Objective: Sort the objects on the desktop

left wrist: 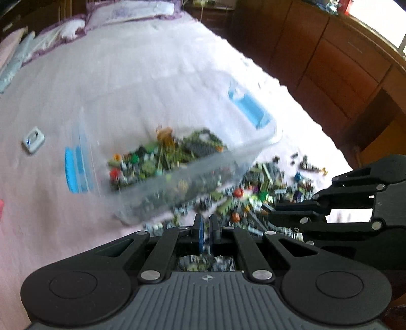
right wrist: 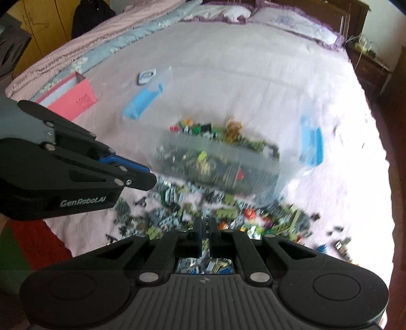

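Note:
A clear plastic bin (left wrist: pixel 203 175) with blue handles (left wrist: pixel 73 172) stands tilted on the bed, partly filled with small toy bricks (left wrist: pixel 162 157). More bricks (left wrist: pixel 253 198) lie spilled in a heap on the sheet in front of it. My left gripper (left wrist: pixel 206 223) hovers shut above the heap's near edge, just short of the bin's lower corner. The right gripper (right wrist: pixel 206 220) is shut too, over the same heap (right wrist: pixel 177 203) below the bin (right wrist: pixel 228 167). Each gripper shows in the other's view, the right one (left wrist: pixel 274 215) and the left one (right wrist: pixel 152 181). I see nothing clearly held.
A small white device (left wrist: pixel 33 139) lies on the sheet left of the bin. A pink box (right wrist: pixel 73 99) sits at the bed's left side. Pillows (right wrist: pixel 291 20) line the headboard end. Wooden cabinets (left wrist: pixel 330 63) run along the bed's right side.

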A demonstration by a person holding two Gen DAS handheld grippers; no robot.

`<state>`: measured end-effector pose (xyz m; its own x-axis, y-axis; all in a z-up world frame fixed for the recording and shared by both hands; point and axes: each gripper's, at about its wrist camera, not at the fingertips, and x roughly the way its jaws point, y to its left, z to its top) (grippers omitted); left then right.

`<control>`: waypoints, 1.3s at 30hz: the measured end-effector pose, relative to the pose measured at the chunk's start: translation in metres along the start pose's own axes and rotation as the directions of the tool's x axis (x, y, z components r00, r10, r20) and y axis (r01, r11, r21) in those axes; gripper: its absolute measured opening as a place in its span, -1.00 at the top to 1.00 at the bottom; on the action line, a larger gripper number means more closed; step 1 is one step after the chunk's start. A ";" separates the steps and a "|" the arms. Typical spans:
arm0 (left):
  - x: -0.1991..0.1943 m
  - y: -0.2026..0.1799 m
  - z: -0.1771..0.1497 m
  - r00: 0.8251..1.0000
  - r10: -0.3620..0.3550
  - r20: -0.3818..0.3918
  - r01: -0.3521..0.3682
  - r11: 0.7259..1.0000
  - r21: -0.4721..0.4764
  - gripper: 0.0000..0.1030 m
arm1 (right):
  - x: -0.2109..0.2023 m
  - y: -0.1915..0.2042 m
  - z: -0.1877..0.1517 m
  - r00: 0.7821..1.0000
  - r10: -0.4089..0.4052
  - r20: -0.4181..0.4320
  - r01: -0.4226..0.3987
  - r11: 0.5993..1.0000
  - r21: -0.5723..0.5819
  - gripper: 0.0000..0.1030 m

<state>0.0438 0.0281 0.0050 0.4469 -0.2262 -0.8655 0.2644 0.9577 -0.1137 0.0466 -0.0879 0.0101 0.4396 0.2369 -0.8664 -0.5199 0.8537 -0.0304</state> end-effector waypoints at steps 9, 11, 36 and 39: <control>-0.008 0.003 0.037 0.998 0.021 0.054 -0.021 1.000 -0.005 0.87 | -0.019 -0.014 0.045 0.997 -0.006 0.074 0.008 1.000 -0.026 0.90; -0.008 0.005 0.044 0.998 0.026 0.060 -0.025 1.000 -0.009 0.87 | -0.019 -0.017 0.056 0.996 -0.004 0.089 0.007 0.999 -0.034 0.90; 0.009 0.025 -0.001 0.996 0.023 -0.091 -0.027 0.999 -0.043 0.70 | 0.002 -0.025 0.077 0.997 0.048 0.059 -0.045 0.997 -0.062 0.90; 0.025 0.022 -0.024 0.989 0.010 -0.145 -0.018 0.999 -0.050 0.70 | 0.004 -0.017 0.051 0.998 0.055 0.020 -0.054 0.997 -0.060 0.90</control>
<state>0.0405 0.0483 -0.0306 0.3209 -0.1881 -0.9282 0.2137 0.9692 -0.1225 0.0952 -0.0778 0.0324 0.4247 0.2926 -0.8567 -0.5860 0.8102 -0.0138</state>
